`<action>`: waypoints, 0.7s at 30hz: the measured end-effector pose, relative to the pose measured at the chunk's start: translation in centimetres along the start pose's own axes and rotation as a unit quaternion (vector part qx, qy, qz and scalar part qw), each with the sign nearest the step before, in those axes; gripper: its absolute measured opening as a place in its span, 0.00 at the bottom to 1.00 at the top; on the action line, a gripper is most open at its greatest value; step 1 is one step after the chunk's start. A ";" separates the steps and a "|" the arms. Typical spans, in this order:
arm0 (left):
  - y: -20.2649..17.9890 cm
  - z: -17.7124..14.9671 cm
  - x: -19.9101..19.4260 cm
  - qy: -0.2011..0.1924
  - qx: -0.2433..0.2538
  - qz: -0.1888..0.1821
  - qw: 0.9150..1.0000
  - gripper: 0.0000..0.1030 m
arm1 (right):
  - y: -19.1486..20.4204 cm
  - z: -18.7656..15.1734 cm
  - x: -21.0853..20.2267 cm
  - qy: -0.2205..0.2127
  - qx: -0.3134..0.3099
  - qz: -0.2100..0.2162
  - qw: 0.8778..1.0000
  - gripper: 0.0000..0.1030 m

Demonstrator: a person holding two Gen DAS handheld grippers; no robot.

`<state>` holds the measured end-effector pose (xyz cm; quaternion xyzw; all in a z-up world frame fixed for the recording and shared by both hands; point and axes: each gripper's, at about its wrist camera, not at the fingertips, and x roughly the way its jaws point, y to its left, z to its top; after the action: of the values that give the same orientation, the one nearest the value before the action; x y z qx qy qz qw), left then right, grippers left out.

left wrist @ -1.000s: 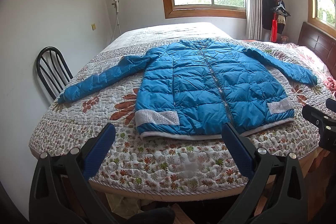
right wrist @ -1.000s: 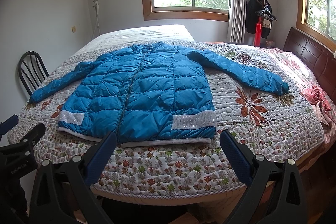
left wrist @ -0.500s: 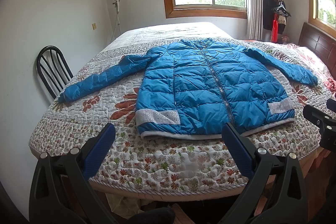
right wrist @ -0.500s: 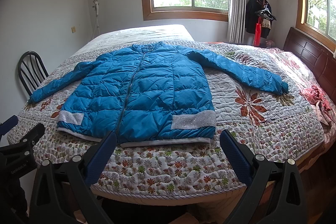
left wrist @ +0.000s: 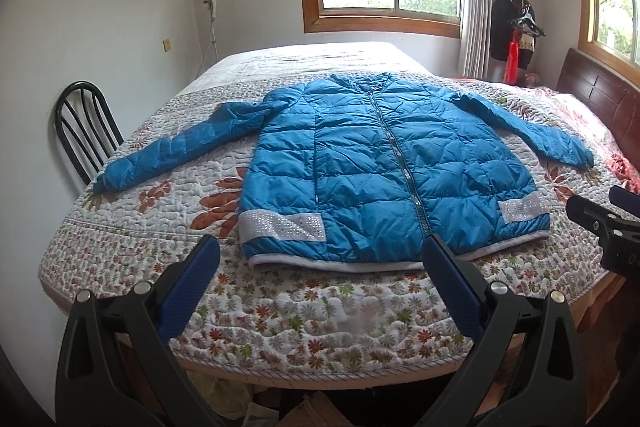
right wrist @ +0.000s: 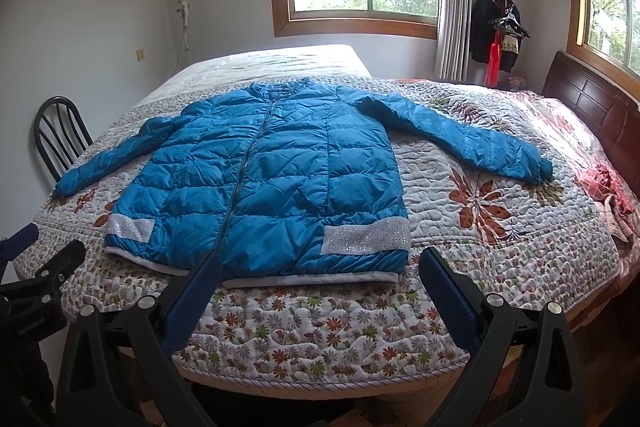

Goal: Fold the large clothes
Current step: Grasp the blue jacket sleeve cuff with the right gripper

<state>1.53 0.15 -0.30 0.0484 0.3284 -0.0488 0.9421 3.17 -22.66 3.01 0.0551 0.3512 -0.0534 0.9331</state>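
Observation:
A blue quilted jacket (left wrist: 380, 171) (right wrist: 272, 183) lies flat and zipped on the bed's floral quilt (left wrist: 312, 311) (right wrist: 492, 203), front up, both sleeves spread out to the sides, hem toward me. Silver sparkly bands mark each lower corner. My left gripper (left wrist: 320, 251) hangs open just short of the hem, near the jacket's left half. My right gripper (right wrist: 320, 265) is open too, its blue fingers (right wrist: 448, 299) framing the hem's right half. Neither touches the cloth. Each gripper shows at the edge of the other's view.
A black metal chair (left wrist: 86, 131) stands at the bed's left side by the white wall. A dark wooden headboard (right wrist: 592, 111) runs along the right, with crumpled pink fabric (right wrist: 612, 195) near it. A coat stand (left wrist: 520, 23) with dark clothes stands by the window.
Both grippers have edged slightly forward toward the hem. The jacket has not moved.

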 end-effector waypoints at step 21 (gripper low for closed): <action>-11.2 14.4 14.4 0.007 -0.003 -0.040 0.999 0.97 | -20.6 11.0 11.4 0.025 0.103 -0.059 0.993 0.96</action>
<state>20.17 -13.62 1.29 0.0325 0.3364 -0.0852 0.9373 16.00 -45.23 2.31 0.1309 0.3693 -0.1428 0.9089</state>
